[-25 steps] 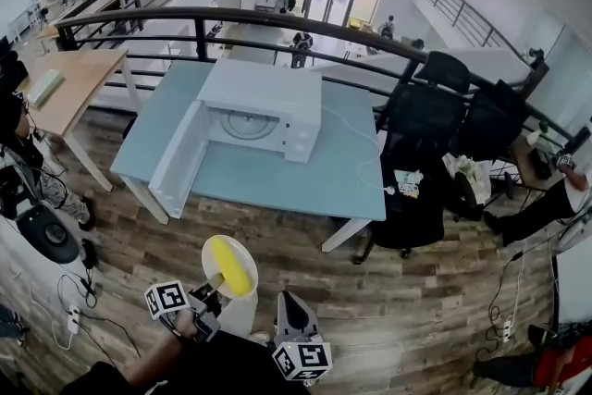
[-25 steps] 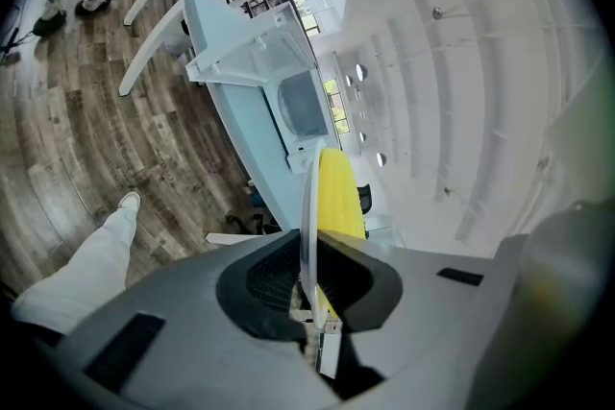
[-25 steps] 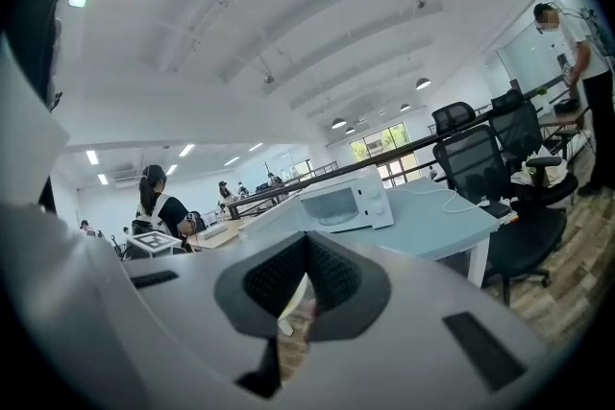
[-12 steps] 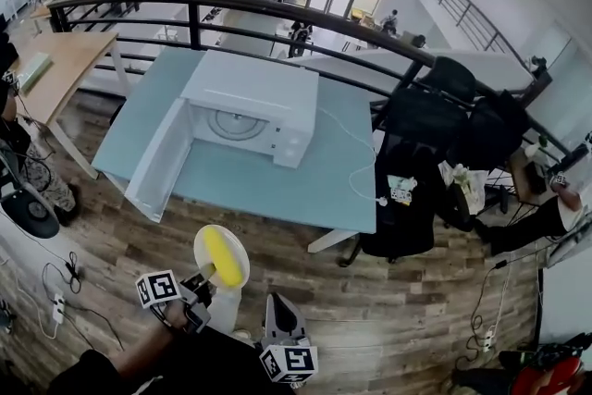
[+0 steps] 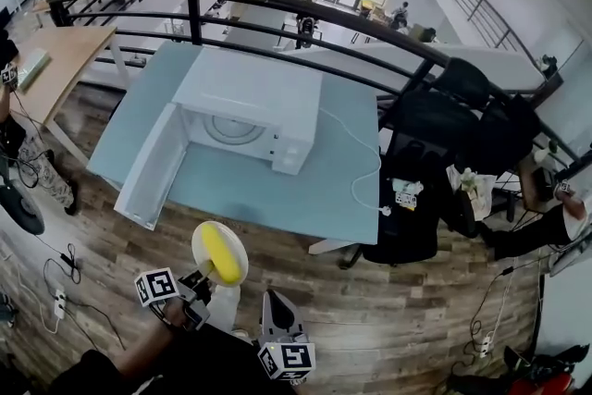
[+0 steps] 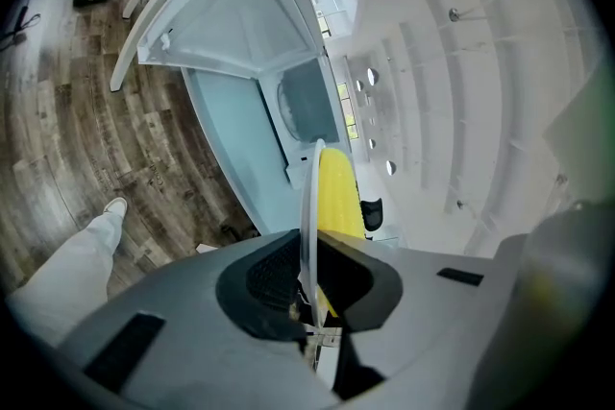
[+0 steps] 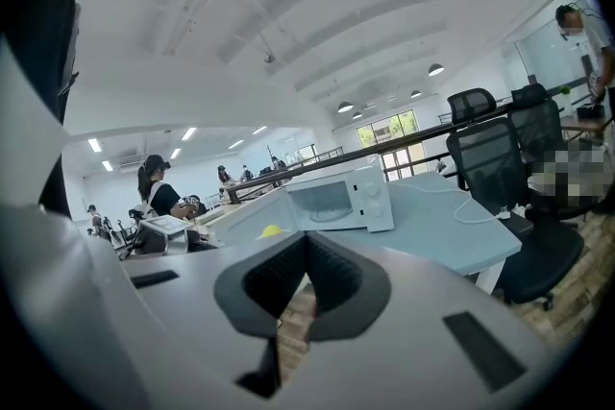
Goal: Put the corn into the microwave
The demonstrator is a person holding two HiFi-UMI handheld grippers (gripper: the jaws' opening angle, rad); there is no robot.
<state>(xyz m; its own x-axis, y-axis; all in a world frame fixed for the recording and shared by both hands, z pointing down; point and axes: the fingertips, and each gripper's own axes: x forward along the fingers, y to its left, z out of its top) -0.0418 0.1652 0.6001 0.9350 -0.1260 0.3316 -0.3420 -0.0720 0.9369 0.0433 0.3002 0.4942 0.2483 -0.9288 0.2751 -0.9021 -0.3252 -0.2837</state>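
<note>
A yellow corn cob (image 5: pixel 218 253) lies on a white plate (image 5: pixel 205 238) held out over the wood floor, short of the table. My left gripper (image 5: pixel 199 282) is shut on the plate's near rim; in the left gripper view the plate (image 6: pixel 309 206) stands edge-on between the jaws with the corn (image 6: pixel 338 195) beside it. The white microwave (image 5: pixel 248 106) sits on the pale blue table (image 5: pixel 305 190), its door (image 5: pixel 153 166) swung wide open to the left. My right gripper (image 5: pixel 277 314) hangs low near my body, shut and empty. The right gripper view shows the microwave (image 7: pixel 332 197) ahead.
Black office chairs (image 5: pixel 421 190) stand right of the table. A white cable (image 5: pixel 365 166) runs across the tabletop to the right edge. A dark railing (image 5: pixel 277 9) curves behind the table. A wooden desk (image 5: pixel 55 60) stands at left. People are in the background.
The view has closed in on the table: microwave and open door look larger and nearer. The plate with corn stays in my left gripper, carried slightly forward. The right gripper has barely moved.
</note>
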